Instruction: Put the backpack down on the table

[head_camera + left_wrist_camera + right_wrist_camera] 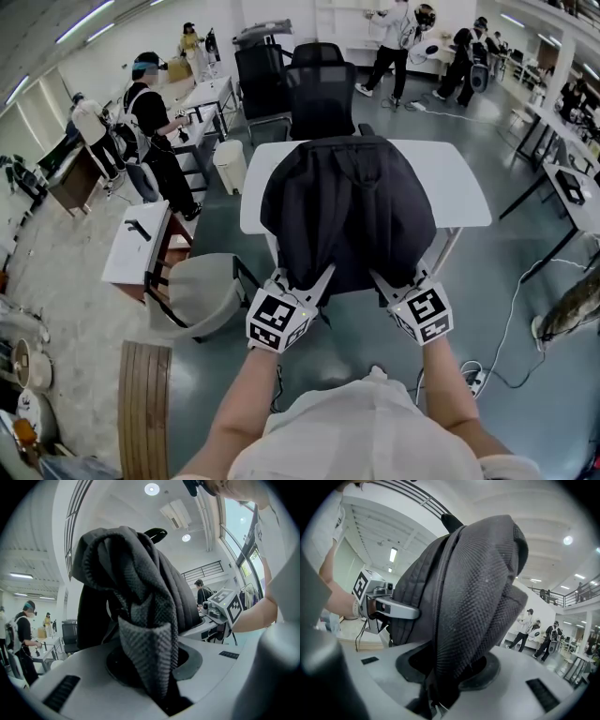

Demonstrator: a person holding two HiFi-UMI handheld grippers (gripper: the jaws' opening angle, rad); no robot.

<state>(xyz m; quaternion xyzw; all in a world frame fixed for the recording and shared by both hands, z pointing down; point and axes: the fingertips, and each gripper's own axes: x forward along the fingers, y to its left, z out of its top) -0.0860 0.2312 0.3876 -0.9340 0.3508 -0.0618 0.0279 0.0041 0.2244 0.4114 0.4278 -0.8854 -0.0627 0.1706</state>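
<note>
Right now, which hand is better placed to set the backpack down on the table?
Right, by a little. The right claw bites a thick bunch of backpack; the left claw pinches a thin fold. Both hold it over the table, so likely both lower.

I see a black office chair (319, 98) at the far side, a person in black (153, 117) standing far left, a small white desk (127, 258) left, a wooden bench (145, 403) near left and a power strip (473, 379) near right.
</note>
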